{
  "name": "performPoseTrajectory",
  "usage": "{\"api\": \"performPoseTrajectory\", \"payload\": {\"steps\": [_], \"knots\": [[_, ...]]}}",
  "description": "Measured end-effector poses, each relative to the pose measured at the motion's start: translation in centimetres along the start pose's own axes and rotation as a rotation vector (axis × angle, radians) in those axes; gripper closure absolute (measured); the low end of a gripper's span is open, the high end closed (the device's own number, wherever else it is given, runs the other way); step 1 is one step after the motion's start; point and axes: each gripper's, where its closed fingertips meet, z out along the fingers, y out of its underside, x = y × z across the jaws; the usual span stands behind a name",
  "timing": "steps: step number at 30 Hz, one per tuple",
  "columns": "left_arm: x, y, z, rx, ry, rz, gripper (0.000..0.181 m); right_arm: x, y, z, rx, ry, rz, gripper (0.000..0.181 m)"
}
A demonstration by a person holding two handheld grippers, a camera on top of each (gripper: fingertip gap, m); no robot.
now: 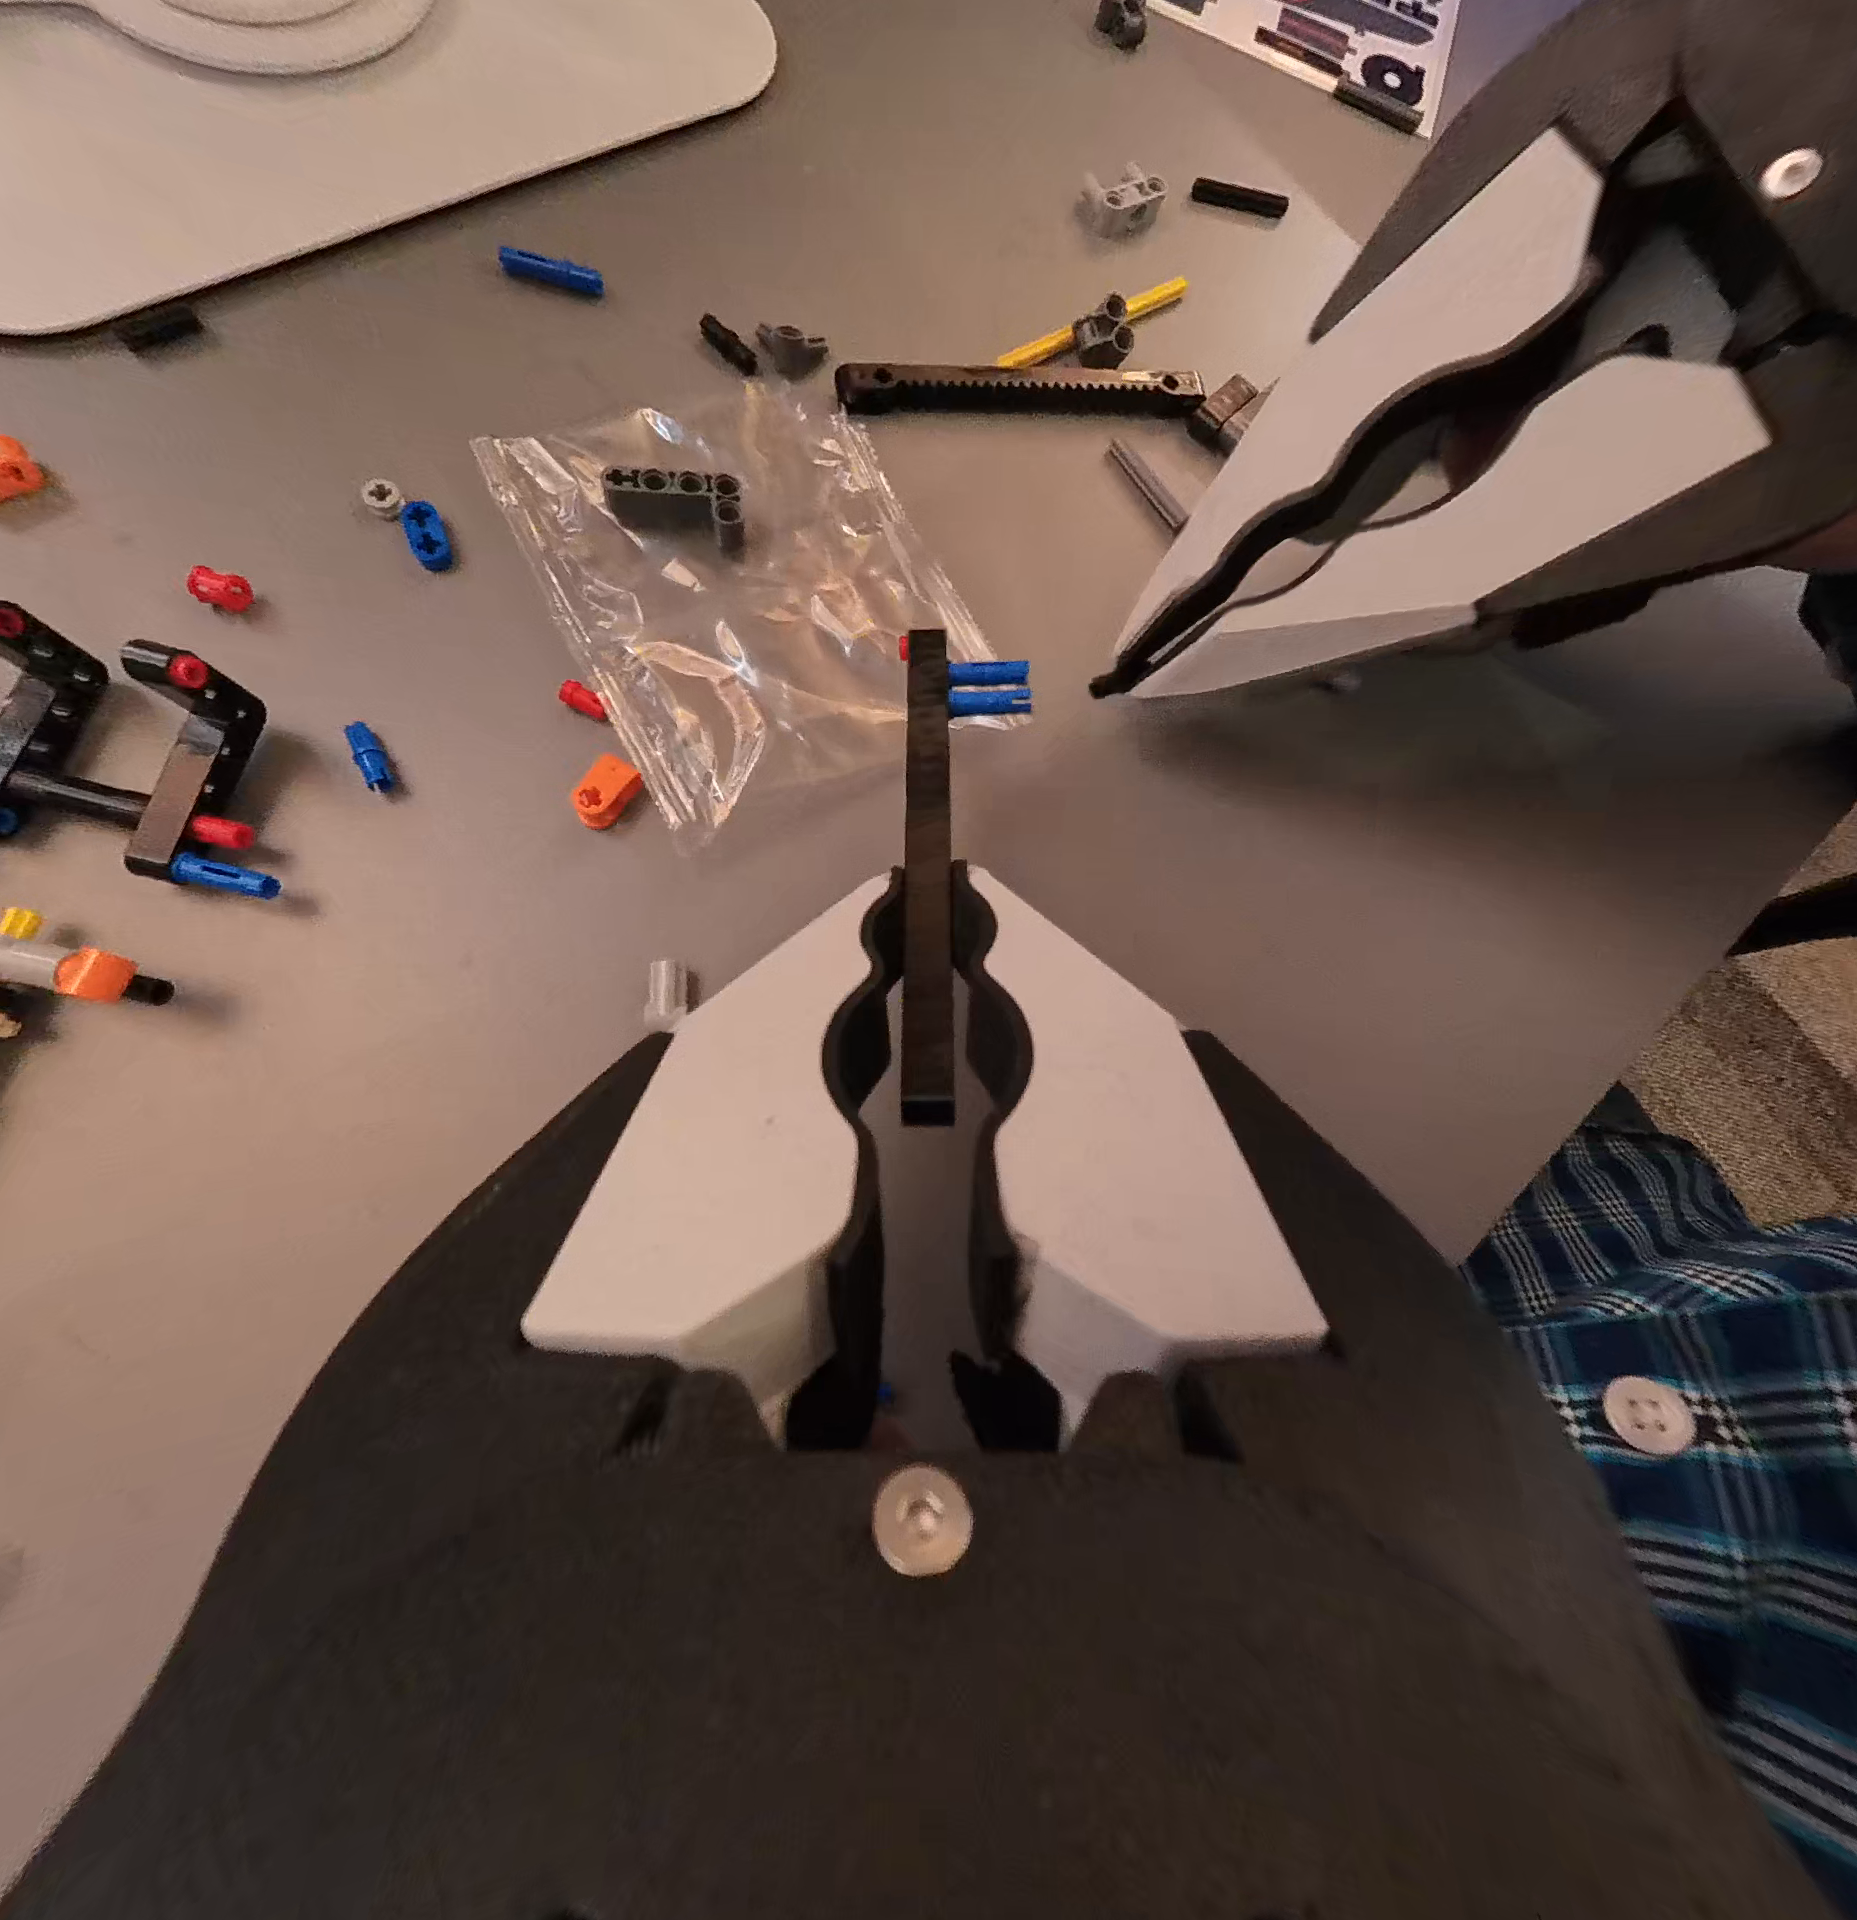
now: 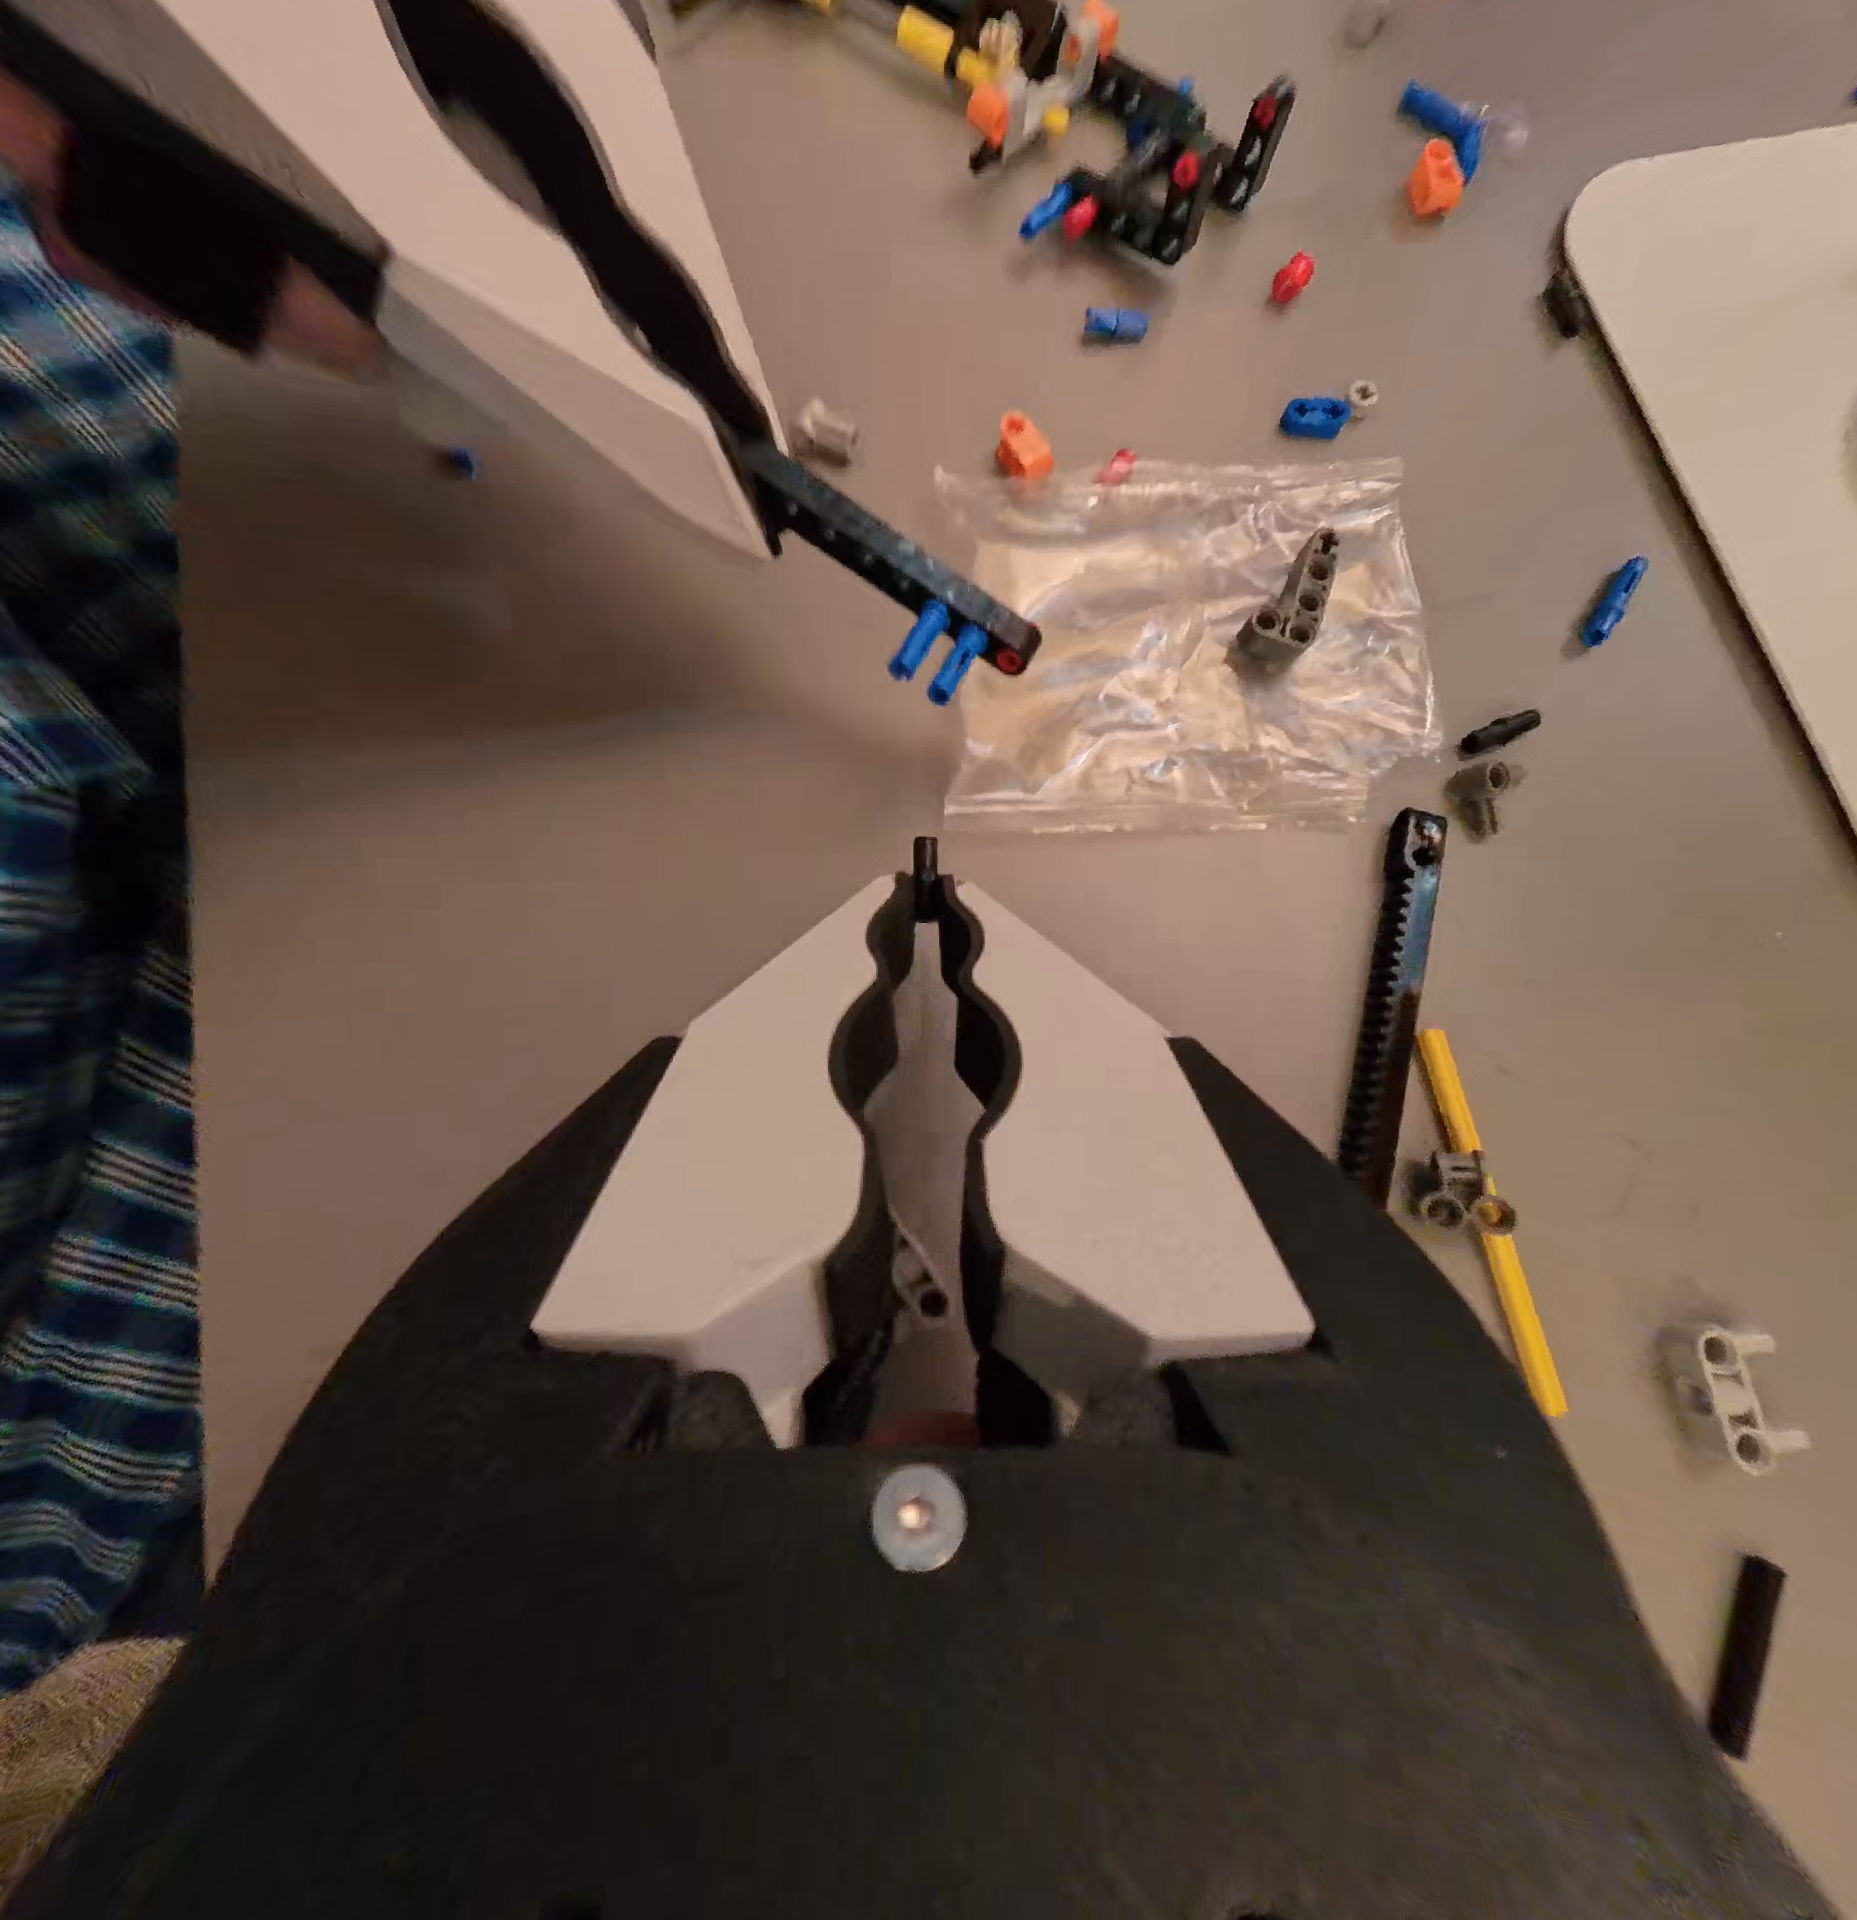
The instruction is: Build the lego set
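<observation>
Left hand-held gripper (image 1: 926, 883) clamps a black beam (image 1: 926, 831); right hand-held gripper (image 2: 925, 883) pinches seemingly a black pin (image 2: 925, 868), mostly hidden.

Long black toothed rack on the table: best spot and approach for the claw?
Grip the toothed rack near its middle, coming from straight above, one finger on the toothed edge and one on the smooth back. It lies flat on the table, long and narrow, so a mid-length hold should keep it balanced. Stay off the near end, where the yellow rod and grey connector crowd it.
</observation>
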Motion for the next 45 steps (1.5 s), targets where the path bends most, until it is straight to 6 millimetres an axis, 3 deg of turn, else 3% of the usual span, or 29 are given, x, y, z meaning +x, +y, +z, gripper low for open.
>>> {"api": "performPoseTrajectory", "payload": {"steps": [1, 8, 15, 35, 45], "knots": [[0.0, 0.0, 0.1, 0.001, 0.003, -0.007, 0.176, -0.2, -0.4, 0.0, 0.018, -0.006, 0.016, 0.180], [-0.1, -0.6, 0.3, 0.026, 0.001, -0.037, 0.176, -1.0, -3.1, 0.3, 0.109, -0.008, 0.075, 0.180], [-0.1, -1.0, 0.6, 0.036, -0.017, -0.024, 0.176, -0.9, -4.0, 1.1, 0.130, 0.025, 0.076, 0.180], [1.2, 2.0, 2.2, -0.074, 0.001, 0.011, 0.175, -1.0, -1.9, 0.0, 0.108, 0.067, 0.061, 0.179], [1.2, 2.0, 2.1, -0.083, -0.038, 0.083, 0.167, -1.4, -0.7, -0.1, 0.091, 0.077, 0.058, 0.180]]}}
